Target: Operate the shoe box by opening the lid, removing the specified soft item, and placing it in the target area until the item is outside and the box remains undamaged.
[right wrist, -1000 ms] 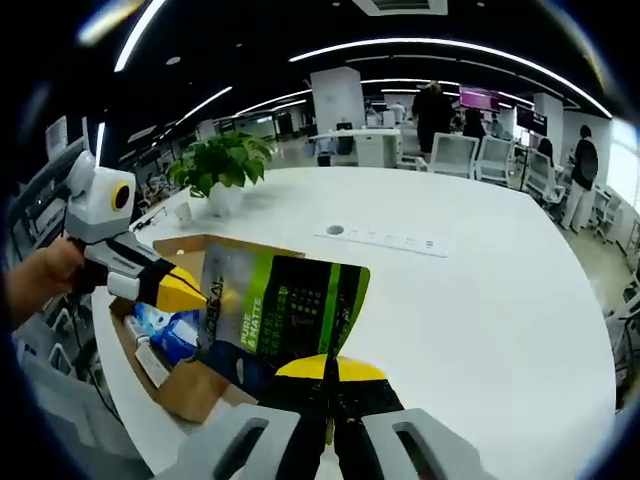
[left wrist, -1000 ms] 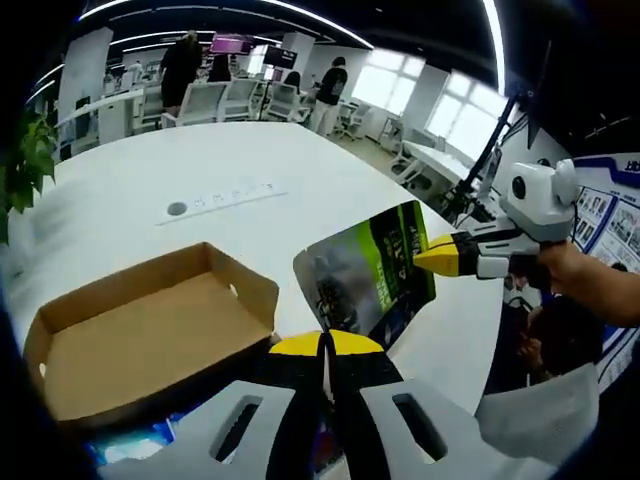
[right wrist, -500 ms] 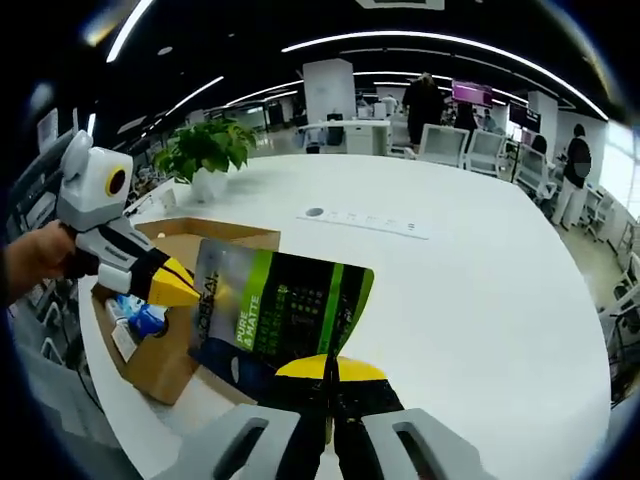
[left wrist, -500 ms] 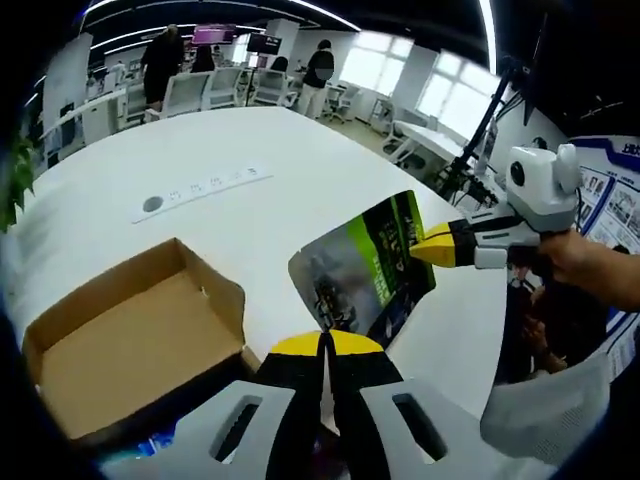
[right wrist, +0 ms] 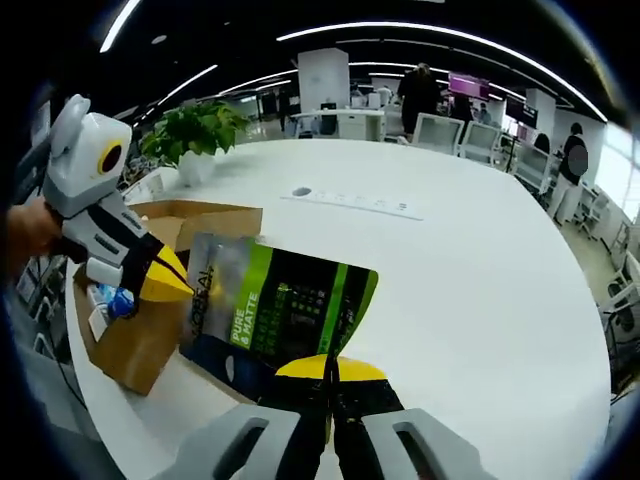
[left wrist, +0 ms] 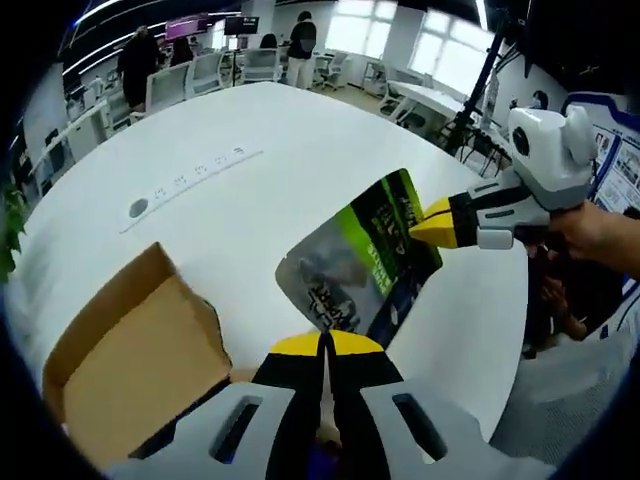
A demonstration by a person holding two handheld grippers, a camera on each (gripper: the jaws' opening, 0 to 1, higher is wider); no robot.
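The right gripper has its yellow-tipped jaws pressed together on the near edge of a green and silver pouch, held above the white surface. At the left, the left gripper, held by a hand, has its yellow tips at the pouch's left edge. Behind it sits the open cardboard shoe box with blue items inside. Farther left stands a potted plant; office chairs and people are far off.
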